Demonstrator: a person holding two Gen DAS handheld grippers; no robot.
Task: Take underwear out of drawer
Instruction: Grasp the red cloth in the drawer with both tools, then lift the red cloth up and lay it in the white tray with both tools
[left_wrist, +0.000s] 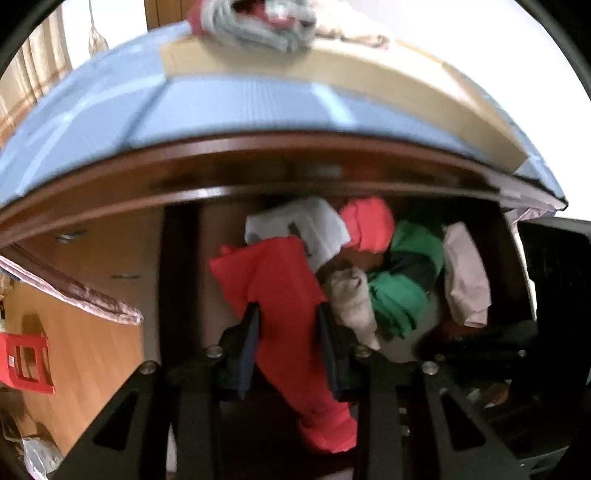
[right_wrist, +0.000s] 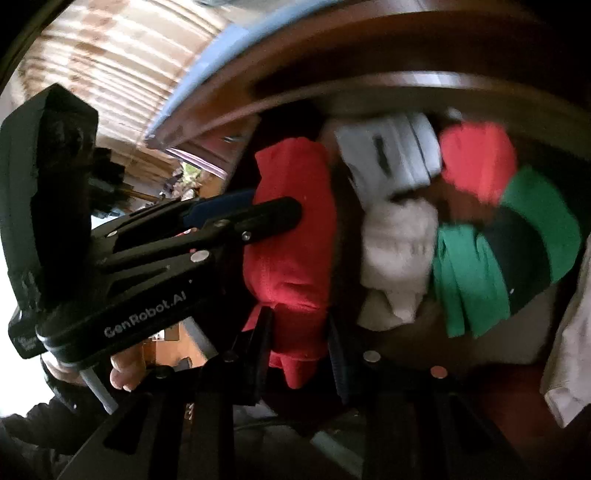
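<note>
Green garment (left_wrist: 402, 273) and white socks (left_wrist: 352, 299) crowd the gripped red underwear (left_wrist: 280, 295).

The red underwear (left_wrist: 273, 280) is plain bright red, and every other colour sits around it in the dark brown wooden drawer (left_wrist: 258, 173). Just behind it lies a white folded piece (left_wrist: 295, 225) with a small dark mark; beside that, further from the red underwear, a coral-pink bundle (left_wrist: 369, 221), a green garment (left_wrist: 402, 291) with a dark band across it, an off-white sock-like piece (left_wrist: 351, 299) and a pale pinkish-white piece (left_wrist: 465, 273). Above the red underwear, past the drawer's front, a light blue surface (left_wrist: 110, 110) carries a tan cardboard strip (left_wrist: 332, 77) with a grey and red cloth heap (left_wrist: 255, 26), and a red plastic stool (left_wrist: 26, 362) stands off to its side on orange-brown wood flooring (left_wrist: 92, 350).
</note>
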